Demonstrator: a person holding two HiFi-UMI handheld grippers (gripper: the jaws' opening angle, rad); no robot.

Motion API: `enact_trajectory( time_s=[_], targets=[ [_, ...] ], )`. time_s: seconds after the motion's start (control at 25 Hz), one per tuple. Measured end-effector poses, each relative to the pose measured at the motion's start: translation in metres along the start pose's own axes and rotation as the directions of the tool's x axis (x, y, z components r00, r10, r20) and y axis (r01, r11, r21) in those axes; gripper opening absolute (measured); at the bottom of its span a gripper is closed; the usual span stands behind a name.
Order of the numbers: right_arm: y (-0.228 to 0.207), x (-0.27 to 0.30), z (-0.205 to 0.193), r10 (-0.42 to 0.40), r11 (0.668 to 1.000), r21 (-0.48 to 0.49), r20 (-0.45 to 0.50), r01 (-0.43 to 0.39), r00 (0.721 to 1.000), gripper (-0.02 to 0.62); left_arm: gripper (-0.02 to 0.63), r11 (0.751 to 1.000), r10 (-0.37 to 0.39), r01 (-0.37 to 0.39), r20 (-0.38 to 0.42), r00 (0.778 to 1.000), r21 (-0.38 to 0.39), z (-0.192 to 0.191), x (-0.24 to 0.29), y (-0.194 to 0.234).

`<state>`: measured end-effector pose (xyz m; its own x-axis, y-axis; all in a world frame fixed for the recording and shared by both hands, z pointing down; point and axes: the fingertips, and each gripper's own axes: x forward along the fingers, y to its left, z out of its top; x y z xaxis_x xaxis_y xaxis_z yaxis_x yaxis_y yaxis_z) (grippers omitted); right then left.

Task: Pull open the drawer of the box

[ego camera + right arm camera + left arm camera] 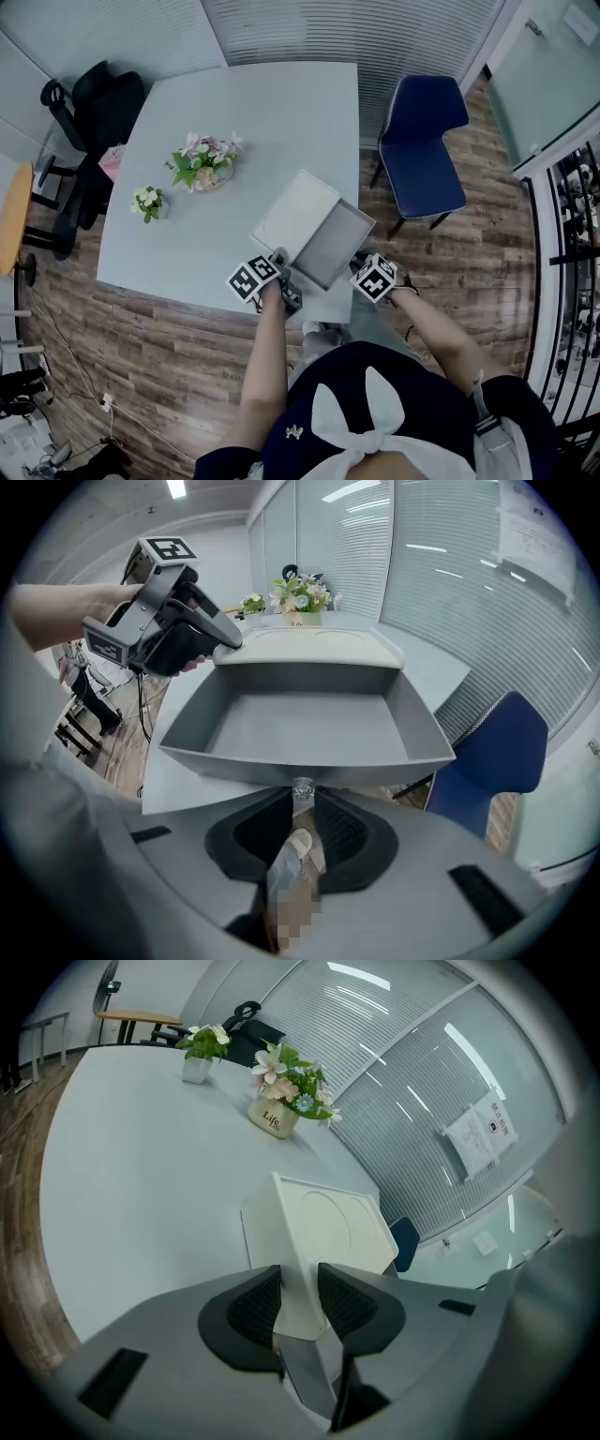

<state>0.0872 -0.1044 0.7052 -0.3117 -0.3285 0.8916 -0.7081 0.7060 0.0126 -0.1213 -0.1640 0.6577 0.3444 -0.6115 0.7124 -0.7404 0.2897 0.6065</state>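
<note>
Already well out, the drawer [300,728] could drop if right tongs [302,832] pinching its knob [302,789] overpull; left tongs [298,1302] clamp the box [328,1227].

We find the box [296,212] on the desk [234,112], toward its near right corner; the drawer [336,246] stands out of it toward us. The left gripper [298,1283] is at the box's near left corner, the right gripper [302,799] at the drawer's front. The larger flower pot [204,161] and the smaller flower pot [147,202] sit left of the box. A chair [427,141] stands right of the desk.
</note>
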Motion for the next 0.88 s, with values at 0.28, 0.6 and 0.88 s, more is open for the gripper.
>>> enact_trajectory(
  time_s=[0.28,0.6,0.88],
  targets=[
    [-0.004,-0.001,0.003,-0.006,1.0,0.024,0.018,0.006,1.0,0.103,0.132,1.0,-0.006,0.006,-0.01,1.0,0.0,0.001,0.001,0.0],
    [-0.014,-0.026,0.016,-0.04,0.992,0.12,0.117,0.026,0.992,0.123,0.138,0.999,-0.04,0.039,-0.033,0.999,-0.03,0.001,0.003,0.001],
    [-0.02,-0.057,0.032,-0.109,0.978,0.197,0.24,0.061,0.965,0.115,0.138,0.998,-0.058,0.058,-0.038,0.998,0.009,0.001,-0.002,-0.002]
  ],
)
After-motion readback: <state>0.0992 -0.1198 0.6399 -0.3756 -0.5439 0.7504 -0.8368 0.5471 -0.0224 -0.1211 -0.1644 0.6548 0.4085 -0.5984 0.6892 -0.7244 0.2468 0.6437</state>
